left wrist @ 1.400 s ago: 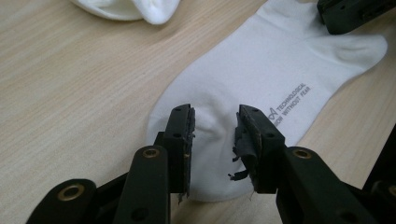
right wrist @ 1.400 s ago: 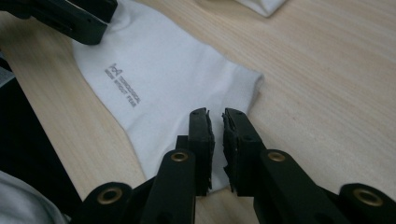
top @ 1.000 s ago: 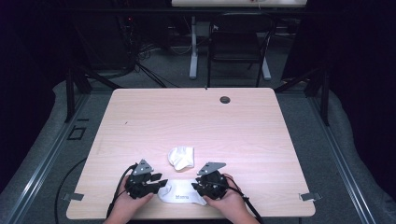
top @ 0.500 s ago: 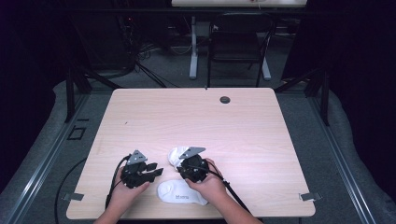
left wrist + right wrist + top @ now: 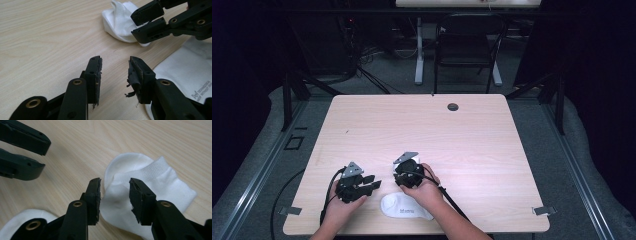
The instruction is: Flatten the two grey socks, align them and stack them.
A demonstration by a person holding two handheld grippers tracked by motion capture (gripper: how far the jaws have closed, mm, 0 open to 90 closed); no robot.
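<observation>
The crumpled white sock [image 5: 140,192] looks light and soft, so the half-open right hand-held gripper [image 5: 115,195], jaws just opening and pinching nothing, should take its ribbed cuff.

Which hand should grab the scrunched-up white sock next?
Probably the right. The right gripper already has the crumpled sock between its open jaws, which have just been opening. The left gripper points at bare table, its jaws open with nothing between them, beside the flat sock.
</observation>
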